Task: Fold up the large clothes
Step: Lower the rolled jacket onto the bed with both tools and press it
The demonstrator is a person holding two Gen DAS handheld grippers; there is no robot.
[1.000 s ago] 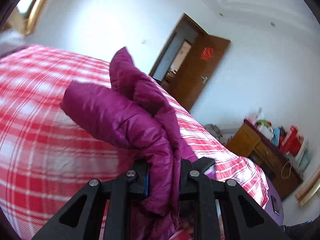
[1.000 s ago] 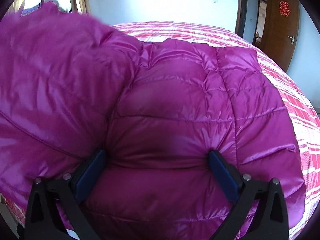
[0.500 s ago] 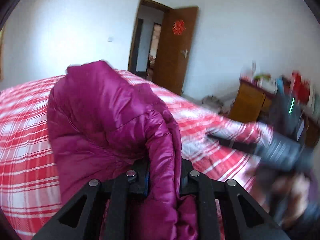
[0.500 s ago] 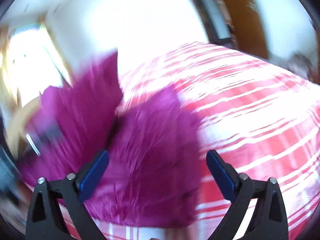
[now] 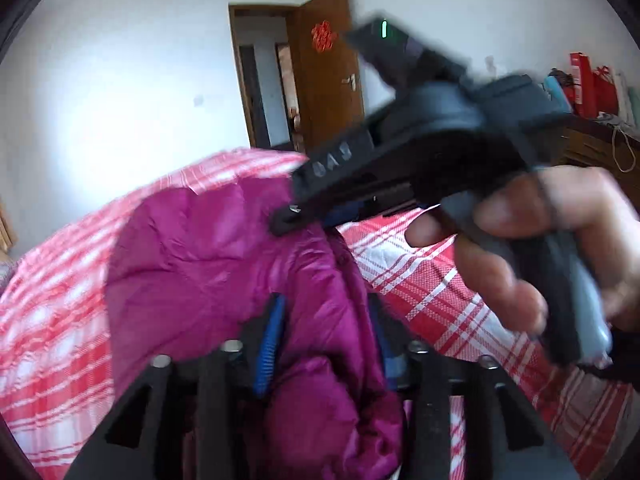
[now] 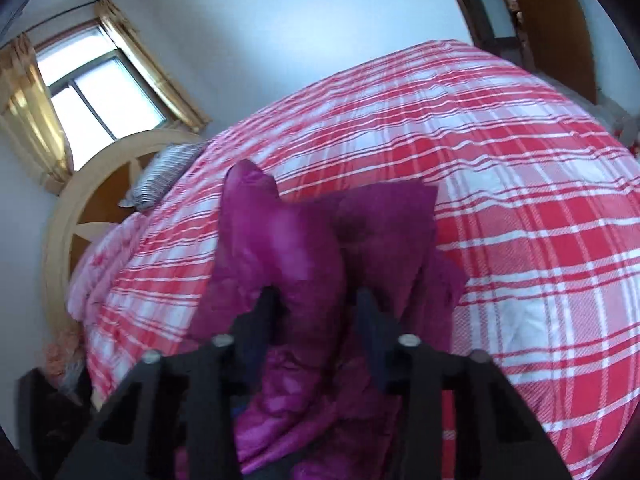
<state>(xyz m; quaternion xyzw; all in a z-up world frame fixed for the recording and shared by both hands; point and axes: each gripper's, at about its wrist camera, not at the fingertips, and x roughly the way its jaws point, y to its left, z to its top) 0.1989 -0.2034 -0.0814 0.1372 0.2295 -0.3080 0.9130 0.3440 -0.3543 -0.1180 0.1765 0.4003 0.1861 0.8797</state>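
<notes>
One magenta quilted puffer jacket (image 5: 208, 264), bunched, lifted over red-white plaid bed (image 6: 500, 208). Left gripper (image 5: 326, 332) and right gripper (image 6: 316, 312) both clamp its folds.

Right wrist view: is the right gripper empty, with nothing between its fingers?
No: the right gripper is closed on a bunched fold of the magenta puffer jacket above the plaid bed.
</notes>
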